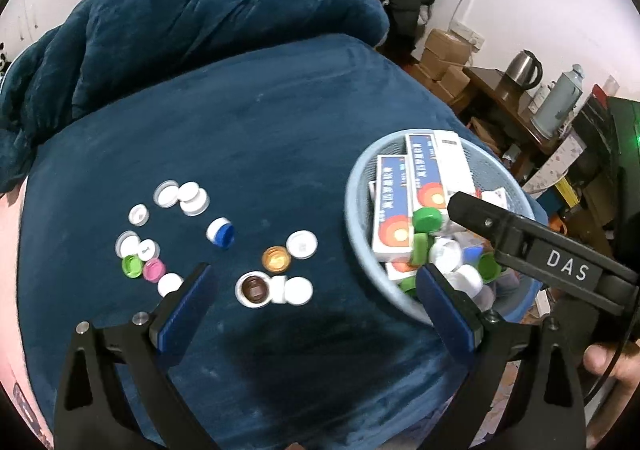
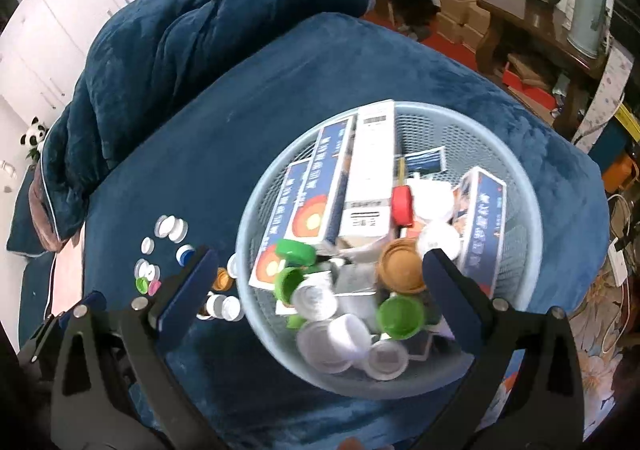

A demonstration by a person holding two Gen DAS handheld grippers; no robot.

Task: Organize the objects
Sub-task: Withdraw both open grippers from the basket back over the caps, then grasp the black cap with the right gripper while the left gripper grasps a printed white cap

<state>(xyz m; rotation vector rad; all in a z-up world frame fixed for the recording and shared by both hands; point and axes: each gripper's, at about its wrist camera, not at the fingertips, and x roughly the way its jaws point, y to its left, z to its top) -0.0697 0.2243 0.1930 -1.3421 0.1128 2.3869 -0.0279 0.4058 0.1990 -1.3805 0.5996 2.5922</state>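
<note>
A light blue mesh basket (image 2: 516, 185) (image 1: 356, 185) on the dark blue blanket holds medicine boxes (image 2: 320, 185) and several bottle caps, among them a brown cap (image 2: 400, 264) and a green cap (image 2: 400, 316). My right gripper (image 2: 320, 270) hangs open and empty above the basket. Left of the basket, loose caps lie on the blanket: a brown one (image 1: 253, 288), a gold one (image 1: 276, 258), a blue-and-white one (image 1: 220, 232), a pink one (image 1: 154, 270). My left gripper (image 1: 312, 282) is open and empty just above the brown and white caps (image 1: 298, 290).
A rumpled blue duvet (image 1: 180, 17) fills the far side of the bed. A wooden table (image 1: 504, 97) with a kettle (image 1: 522, 69) and a thermos (image 1: 560, 101) stands at the right, beside stacked cardboard boxes (image 1: 444, 61). The right gripper's arm (image 1: 560, 270) crosses over the basket's edge.
</note>
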